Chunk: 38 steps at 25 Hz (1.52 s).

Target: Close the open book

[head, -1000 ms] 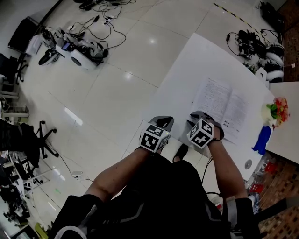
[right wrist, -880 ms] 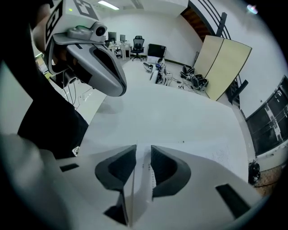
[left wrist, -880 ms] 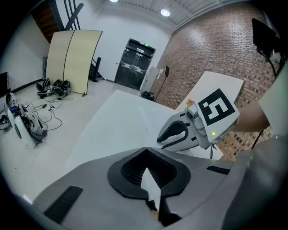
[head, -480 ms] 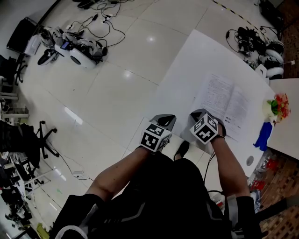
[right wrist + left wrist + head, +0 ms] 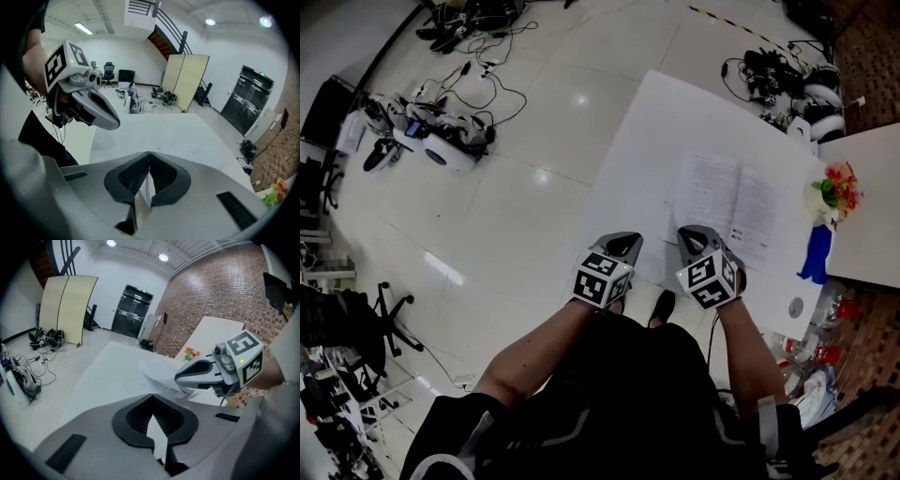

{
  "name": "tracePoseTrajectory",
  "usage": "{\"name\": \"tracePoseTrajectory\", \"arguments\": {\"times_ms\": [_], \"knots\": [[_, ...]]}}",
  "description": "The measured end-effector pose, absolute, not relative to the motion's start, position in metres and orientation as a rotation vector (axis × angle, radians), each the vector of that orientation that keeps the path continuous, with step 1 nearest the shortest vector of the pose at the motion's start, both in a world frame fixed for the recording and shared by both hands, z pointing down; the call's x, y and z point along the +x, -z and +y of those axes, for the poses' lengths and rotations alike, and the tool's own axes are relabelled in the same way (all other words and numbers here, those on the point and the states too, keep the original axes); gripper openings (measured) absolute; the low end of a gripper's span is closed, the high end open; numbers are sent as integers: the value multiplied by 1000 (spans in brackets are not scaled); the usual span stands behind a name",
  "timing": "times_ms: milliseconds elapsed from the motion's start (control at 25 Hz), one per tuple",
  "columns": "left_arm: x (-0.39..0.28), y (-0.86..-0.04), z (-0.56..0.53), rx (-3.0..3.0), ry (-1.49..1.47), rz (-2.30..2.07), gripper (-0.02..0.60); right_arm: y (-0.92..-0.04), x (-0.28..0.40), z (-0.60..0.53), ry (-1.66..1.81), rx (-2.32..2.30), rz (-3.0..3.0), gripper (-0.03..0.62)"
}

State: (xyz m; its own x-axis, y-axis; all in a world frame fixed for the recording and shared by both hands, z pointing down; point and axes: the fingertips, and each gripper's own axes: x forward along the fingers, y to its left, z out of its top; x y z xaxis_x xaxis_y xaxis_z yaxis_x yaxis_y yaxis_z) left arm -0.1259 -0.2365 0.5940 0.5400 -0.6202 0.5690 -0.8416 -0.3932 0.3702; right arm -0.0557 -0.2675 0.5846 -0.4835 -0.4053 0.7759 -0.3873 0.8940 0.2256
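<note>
The open book point(image 5: 727, 206) lies flat on the white table point(image 5: 647, 141), its printed pages facing up. My right gripper point(image 5: 692, 236) is at the book's near left corner, shut on a thin white page edge that shows between its pads point(image 5: 144, 190). In the left gripper view that page point(image 5: 157, 370) curls up off the table under the right gripper point(image 5: 180, 378). My left gripper point(image 5: 622, 246) hovers at the table's near edge, left of the book; its jaw tips point(image 5: 151, 395) meet, with only the white table showing behind the pads.
A small vase of flowers point(image 5: 832, 192) and a blue object point(image 5: 816, 255) stand beyond the book's right side, by a second table point(image 5: 872, 216). Cables and devices litter the floor at the left point(image 5: 441, 141) and back right point(image 5: 783, 75). An office chair point(image 5: 389, 309) stands far left.
The right gripper has lifted and rolled at the book's near corner, where it rested lower before. The left gripper has risen slightly. The book still lies open.
</note>
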Motion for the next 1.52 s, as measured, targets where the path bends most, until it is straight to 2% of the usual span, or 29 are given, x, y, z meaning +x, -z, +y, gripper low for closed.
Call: {"name": "tracePoseTrajectory", "arguments": {"times_ms": [440,680,960,1320,1440,1520], "knots": [[-65,-573,-261,2265,-490,-1066,-5,-509,51,-279,-77,1127,-2232,5],[-29,-565,-265,2316,-522,-1016,-5,-502,129,-273,-199,1387,-2217,5],[-4,-563,-263,2325,-572,-1002,-5,-533,206,-268,-531,1672,-2185,3],[1,-571,-258,2278,-618,-1039,-5,-628,267,-255,-1023,1815,-1993,5],[-6,-572,-258,2250,-606,-1067,-5,-652,281,-244,-1072,1793,-1917,6],[-16,-574,-258,2228,-596,-1093,-5,-650,283,-241,-985,1752,-1891,6]]}}
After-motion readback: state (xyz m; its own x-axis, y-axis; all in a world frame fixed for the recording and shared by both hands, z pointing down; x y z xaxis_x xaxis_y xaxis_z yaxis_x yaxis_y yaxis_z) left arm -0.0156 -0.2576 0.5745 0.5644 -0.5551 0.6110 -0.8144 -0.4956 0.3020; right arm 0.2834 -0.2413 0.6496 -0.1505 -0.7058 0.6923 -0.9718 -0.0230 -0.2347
